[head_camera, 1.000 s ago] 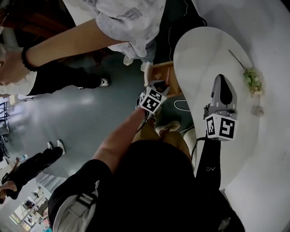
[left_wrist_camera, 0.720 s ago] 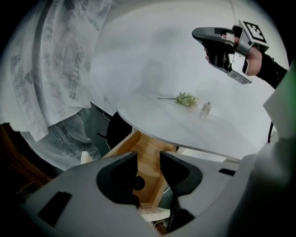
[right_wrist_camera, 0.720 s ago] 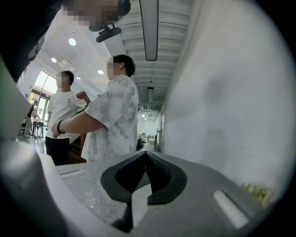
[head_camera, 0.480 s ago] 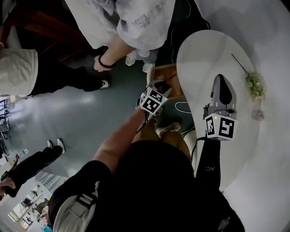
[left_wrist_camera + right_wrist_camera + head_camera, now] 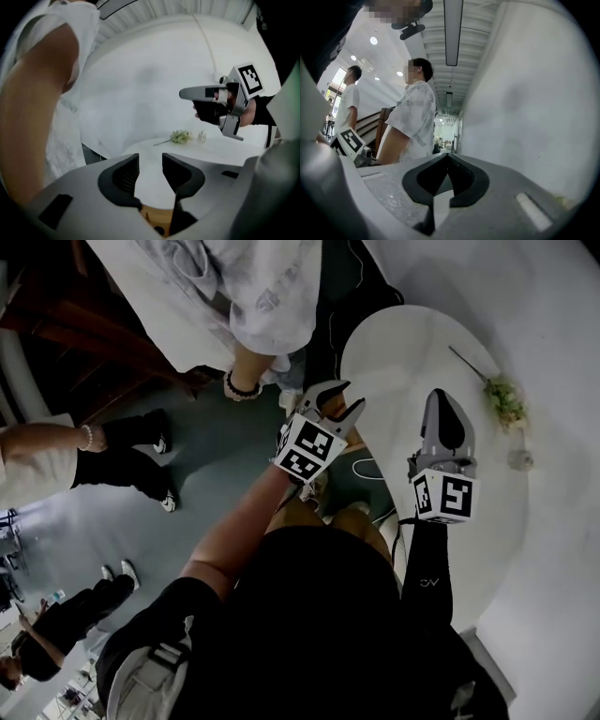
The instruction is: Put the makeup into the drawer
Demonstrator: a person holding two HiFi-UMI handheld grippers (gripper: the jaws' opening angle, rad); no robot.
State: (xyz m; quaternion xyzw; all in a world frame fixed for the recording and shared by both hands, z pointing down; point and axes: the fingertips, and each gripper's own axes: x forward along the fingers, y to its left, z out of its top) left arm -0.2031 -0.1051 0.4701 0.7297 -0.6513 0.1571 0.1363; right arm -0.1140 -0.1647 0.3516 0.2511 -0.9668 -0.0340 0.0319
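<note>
Makeup, anyone see it? Head view: left gripper (image 5: 339,399) sits centre frame at the left edge of the white table (image 5: 403,343), and right gripper (image 5: 440,401) is further right over the tabletop. A flower sprig (image 5: 503,401) and a little bottle (image 5: 518,459) sit far right, well apart from both. (OP)

Can't pick it out there. Left gripper view helps: the jaws have just been opening, the gap is moderate with nothing between them, and the wooden drawer (image 5: 157,216) shows straight below them at bottom centre. A dark bit inside could be the makeup, but it's too small to call, so no long axis either. (reply)

And the right gripper view? (OP)

Jaws closed tip to tip, holding nothing, aimed past a person in a white shirt (image 5: 412,119). My guess: the left one's far nearer the drawer, so whatever's next there is its job. (reply)
</note>
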